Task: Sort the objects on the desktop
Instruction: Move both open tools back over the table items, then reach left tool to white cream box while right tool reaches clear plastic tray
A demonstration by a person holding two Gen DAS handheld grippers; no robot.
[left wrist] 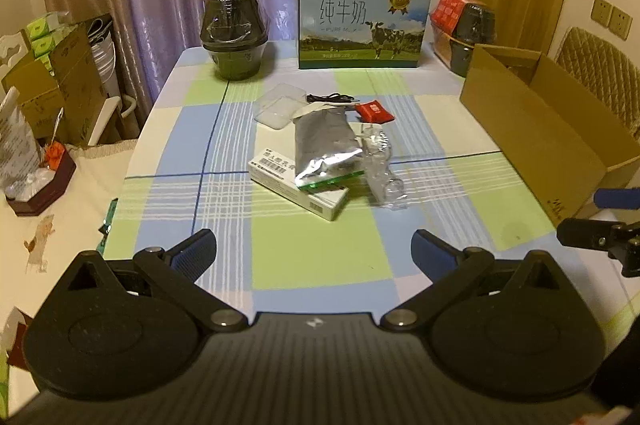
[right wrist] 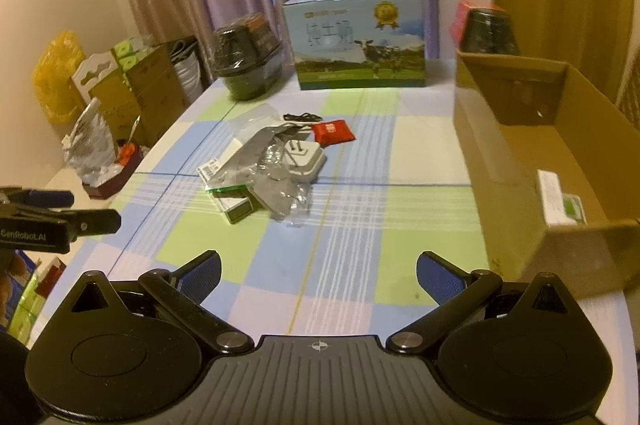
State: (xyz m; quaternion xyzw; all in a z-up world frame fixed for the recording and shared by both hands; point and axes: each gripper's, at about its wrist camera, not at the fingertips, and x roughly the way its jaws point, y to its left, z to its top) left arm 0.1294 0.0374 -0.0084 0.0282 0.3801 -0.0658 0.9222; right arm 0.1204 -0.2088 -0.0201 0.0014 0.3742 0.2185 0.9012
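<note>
Cardboard box: the open cardboard box [right wrist: 516, 161] stands at the table's right edge, top flaps out; I judge it the sorting bin, since 1 white-and-green carton [right wrist: 558, 199] already lies inside.
Clutter pile: mid-table on the checked tablecloth [left wrist: 320, 245], well apart from both grippers; nothing there is held.
Pile contents: a silver foil pouch [left wrist: 324, 141] lies over a white-and-green box [left wrist: 298, 187]; crumpled clear plastic [left wrist: 382, 165] touches them on the right; a white plug adapter [right wrist: 304, 159] shows under that plastic in the right wrist view.
Behind the pile: red packet [left wrist: 374, 112], black cable [left wrist: 330, 99], clear plastic tray [left wrist: 278, 107].
Left gripper [left wrist: 314, 249]: jaws spread wide, empty, low over the near table.
Right gripper [right wrist: 318, 273]: jaws spread wide, empty, just beside the box's near corner.
Readable writing: milk carton case [left wrist: 362, 19] reads "纯牛奶" and "PURE MILK"; the left gripper's body, seen from the right wrist, reads "CenRobot.AI".
Unreadable: the box's barcode label and the red packet's print are too small.
Likely step: reaching for the next item.
</note>
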